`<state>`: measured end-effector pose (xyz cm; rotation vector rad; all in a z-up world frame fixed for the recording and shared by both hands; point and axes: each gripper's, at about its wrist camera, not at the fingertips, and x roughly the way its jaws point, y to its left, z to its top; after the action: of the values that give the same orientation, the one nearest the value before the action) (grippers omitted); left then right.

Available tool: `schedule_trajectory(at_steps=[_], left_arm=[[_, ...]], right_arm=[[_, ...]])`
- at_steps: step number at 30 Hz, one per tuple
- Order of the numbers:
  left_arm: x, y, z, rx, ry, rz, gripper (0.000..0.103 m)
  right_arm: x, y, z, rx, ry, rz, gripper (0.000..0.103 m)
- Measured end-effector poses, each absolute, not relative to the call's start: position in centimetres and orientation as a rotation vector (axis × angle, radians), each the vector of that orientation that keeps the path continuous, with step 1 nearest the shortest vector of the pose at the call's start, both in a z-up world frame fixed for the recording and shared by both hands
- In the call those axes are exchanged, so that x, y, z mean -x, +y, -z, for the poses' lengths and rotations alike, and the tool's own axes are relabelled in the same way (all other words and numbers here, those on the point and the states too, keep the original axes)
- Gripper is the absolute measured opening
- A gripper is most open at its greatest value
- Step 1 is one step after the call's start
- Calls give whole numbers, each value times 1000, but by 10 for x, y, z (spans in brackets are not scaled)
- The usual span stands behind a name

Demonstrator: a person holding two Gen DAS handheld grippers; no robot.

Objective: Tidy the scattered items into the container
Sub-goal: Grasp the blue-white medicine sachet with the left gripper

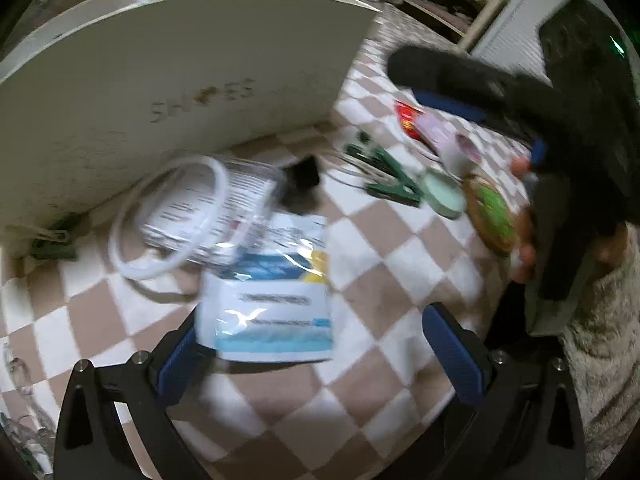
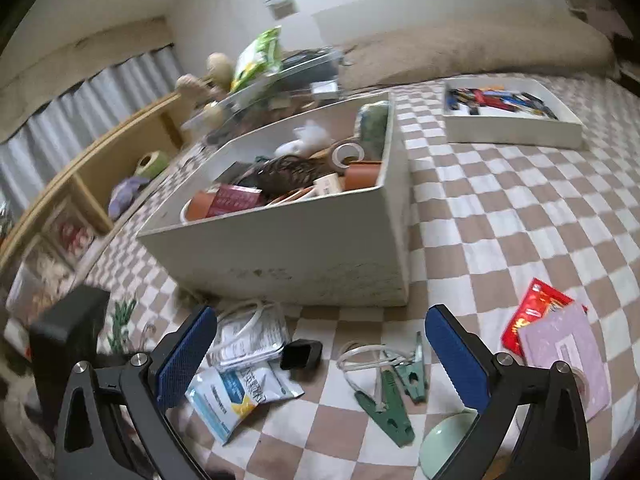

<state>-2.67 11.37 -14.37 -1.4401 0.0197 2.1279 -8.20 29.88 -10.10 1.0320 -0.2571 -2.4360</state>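
White container sits on checkered cloth, already part-filled. Scattered just before it: blue-white packet, green clips, black cap. Left gripper and right gripper: jaws apart, empty.

Green clothespins: two together, plus one by the box. White boxes: two. Blue-white sachets: one. Red packets: one.
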Motion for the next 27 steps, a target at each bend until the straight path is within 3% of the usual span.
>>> schedule_trajectory(at_steps=[9, 21, 23, 27], left_arm=[[48, 98, 150, 1480, -107, -2254, 101], [51, 107, 152, 1458, 38, -2307, 101], [49, 109, 151, 1434, 38, -2304, 89], [50, 117, 150, 1414, -8, -2289, 77]], right_arm=[[81, 293, 103, -1106, -260, 2399, 103], [76, 298, 98, -1097, -502, 2310, 103], [75, 289, 99, -1097, -479, 2265, 103], [68, 271, 98, -1093, -380, 2234, 101]])
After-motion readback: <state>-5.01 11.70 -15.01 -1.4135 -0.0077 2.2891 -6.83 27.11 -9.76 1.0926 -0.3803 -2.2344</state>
